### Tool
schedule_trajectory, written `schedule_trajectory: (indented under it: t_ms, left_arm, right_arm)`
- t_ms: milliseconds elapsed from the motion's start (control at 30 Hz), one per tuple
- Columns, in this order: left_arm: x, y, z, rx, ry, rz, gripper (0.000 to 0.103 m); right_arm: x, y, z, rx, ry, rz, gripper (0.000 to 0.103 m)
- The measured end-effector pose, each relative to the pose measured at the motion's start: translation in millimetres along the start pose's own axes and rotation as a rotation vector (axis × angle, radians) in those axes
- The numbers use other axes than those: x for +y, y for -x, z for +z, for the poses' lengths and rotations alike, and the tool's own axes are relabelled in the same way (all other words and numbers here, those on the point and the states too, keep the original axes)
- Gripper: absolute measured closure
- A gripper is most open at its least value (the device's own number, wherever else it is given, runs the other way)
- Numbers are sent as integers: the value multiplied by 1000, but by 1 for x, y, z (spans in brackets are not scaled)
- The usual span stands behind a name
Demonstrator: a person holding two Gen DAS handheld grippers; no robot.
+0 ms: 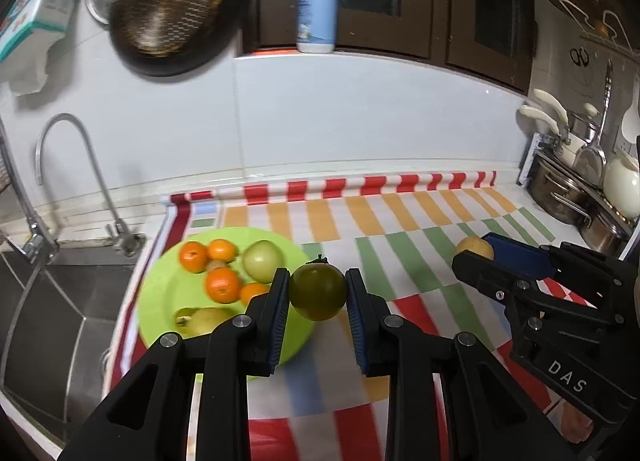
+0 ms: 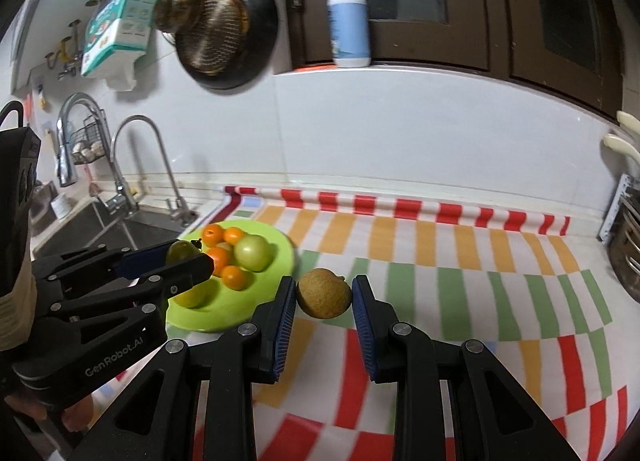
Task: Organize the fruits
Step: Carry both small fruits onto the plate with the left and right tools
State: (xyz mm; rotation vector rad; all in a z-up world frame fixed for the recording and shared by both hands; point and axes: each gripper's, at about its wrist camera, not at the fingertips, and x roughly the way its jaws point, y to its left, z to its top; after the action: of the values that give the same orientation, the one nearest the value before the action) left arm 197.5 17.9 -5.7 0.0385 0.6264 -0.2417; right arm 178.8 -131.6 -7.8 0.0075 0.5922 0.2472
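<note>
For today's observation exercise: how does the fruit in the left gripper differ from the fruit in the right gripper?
The green tomato is dark, smooth and glossy; the brown fruit is tan, rough and matte. The green tomato keeps a stem cap; the brown fruit shows none. Both are round, clamped off the cloth near the green plate.

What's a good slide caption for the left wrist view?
Left gripper carries a dark green tomato toward the lime plate of fruit, right gripper alongside holding a brownish fruit.
</note>
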Motion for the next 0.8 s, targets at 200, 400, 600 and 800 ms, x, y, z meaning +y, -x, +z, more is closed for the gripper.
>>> schedule_trajectory:
  t_ms: [200,400,600,800]
  left_arm:
    - [30,14,-4,-15,-1,19,75]
    - [56,22,-9,-19,-12,22,75]
    - [81,23,-17,-1,-15,25,75]
    - [104,16,-23,20,-7,29,75]
  right_arm:
    - [32,-1,1,-8,6,16,73]
    - [62,-5,1,-8,2,27,73]
    - [86,-16,-1,8,-1,36,73]
    - [105,-31,-3,33,3,36,73]
